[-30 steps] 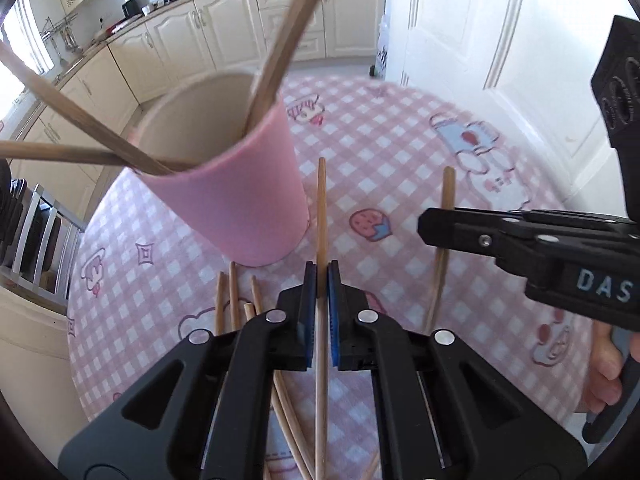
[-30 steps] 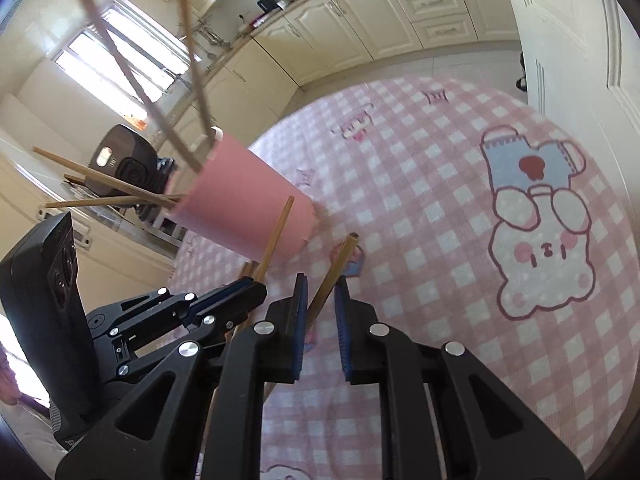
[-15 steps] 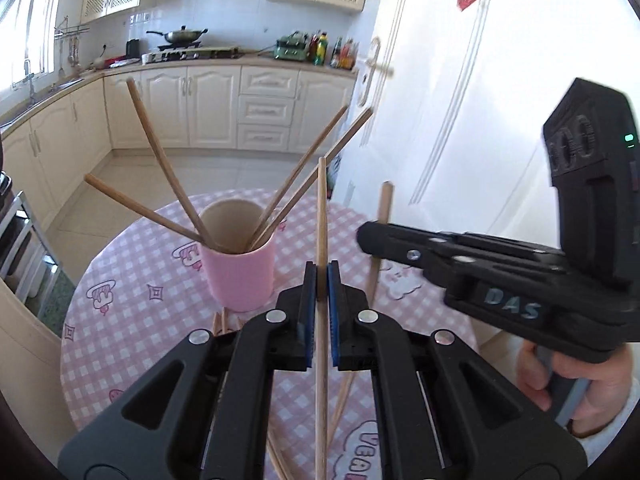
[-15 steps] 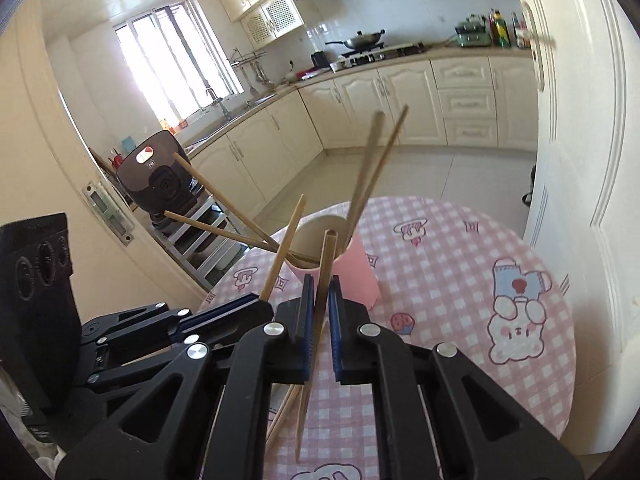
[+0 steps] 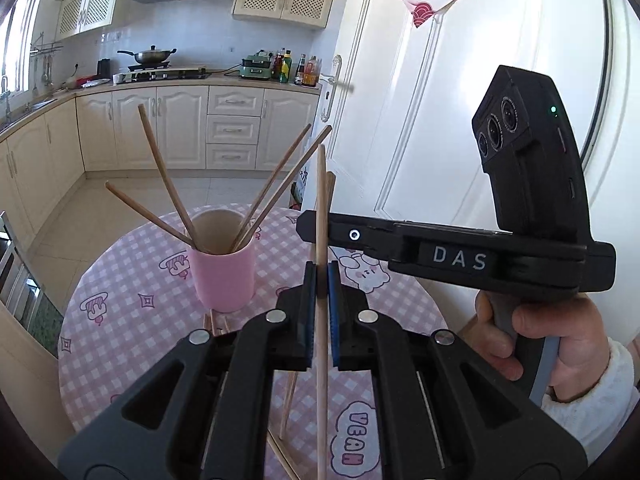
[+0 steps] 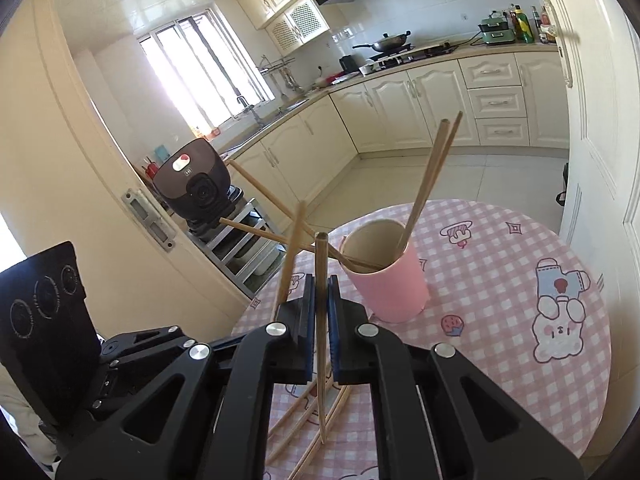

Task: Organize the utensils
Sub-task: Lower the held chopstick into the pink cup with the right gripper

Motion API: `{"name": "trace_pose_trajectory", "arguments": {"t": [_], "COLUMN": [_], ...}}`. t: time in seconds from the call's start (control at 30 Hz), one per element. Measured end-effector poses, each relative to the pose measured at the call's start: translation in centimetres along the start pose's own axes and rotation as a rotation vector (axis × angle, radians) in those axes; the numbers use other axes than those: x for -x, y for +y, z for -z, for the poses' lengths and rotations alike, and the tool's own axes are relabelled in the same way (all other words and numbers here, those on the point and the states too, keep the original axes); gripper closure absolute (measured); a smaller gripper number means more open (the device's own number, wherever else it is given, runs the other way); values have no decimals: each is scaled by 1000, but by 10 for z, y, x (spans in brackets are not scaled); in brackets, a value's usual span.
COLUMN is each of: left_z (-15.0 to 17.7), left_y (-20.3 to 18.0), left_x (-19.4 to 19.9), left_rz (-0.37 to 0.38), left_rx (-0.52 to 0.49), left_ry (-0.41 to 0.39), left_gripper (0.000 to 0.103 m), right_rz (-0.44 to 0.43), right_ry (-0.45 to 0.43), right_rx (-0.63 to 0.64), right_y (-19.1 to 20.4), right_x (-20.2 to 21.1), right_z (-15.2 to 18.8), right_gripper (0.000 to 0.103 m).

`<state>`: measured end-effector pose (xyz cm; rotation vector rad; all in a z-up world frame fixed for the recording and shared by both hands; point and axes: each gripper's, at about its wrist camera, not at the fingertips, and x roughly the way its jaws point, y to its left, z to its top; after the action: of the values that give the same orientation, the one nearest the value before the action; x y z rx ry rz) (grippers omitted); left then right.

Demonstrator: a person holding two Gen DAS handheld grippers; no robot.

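A pink cup (image 5: 224, 276) (image 6: 388, 284) stands upright on the pink checked table (image 5: 132, 340) with several wooden chopsticks leaning out of it. My left gripper (image 5: 321, 276) is shut on one chopstick (image 5: 321, 200), held upright above the table, near side of the cup. My right gripper (image 6: 321, 292) is shut on another chopstick (image 6: 320, 264), also lifted, just left of the cup. The two grippers hang side by side: the right one (image 5: 308, 226) crosses the left wrist view, and the left one (image 6: 132, 344) shows at the lower left of the right wrist view.
More loose chopsticks (image 6: 304, 412) (image 5: 290, 400) lie on the cloth under the grippers. A white door (image 5: 420, 120) stands close on the right of the table. A rice cooker (image 6: 196, 184) sits on a rack beyond the table's left edge.
Both grippers have risen off the table and tipped up, each carrying a chopstick. The right jaws closed onto theirs. The cup now looks smaller and farther off.
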<state>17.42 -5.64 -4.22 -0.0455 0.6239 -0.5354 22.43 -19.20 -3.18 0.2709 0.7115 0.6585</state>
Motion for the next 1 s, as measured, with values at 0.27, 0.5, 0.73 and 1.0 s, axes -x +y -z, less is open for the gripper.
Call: {"name": "trace_pose_trajectory", "arguments": {"t": [0.27, 0.5, 0.73, 1.0], "left_z": [2, -10, -41, -76], "left_y": [0, 0, 7, 22], "left_x": [-7, 4, 19, 30], "left_rz": [-19, -69, -163, -312], "left_rx": [-22, -44, -47, 3], "left_ry": [9, -63, -156, -269], "left_gripper": [97, 97, 97, 97], "right_rz": [42, 149, 187, 240], "right_ry": [-18, -110, -213, -334], "right_rx": [45, 119, 180, 261], "right_y": [10, 18, 35, 55], "right_x": [4, 21, 34, 45], "right_z": [-1, -10, -32, -62], "right_gripper": [99, 99, 99, 99]}}
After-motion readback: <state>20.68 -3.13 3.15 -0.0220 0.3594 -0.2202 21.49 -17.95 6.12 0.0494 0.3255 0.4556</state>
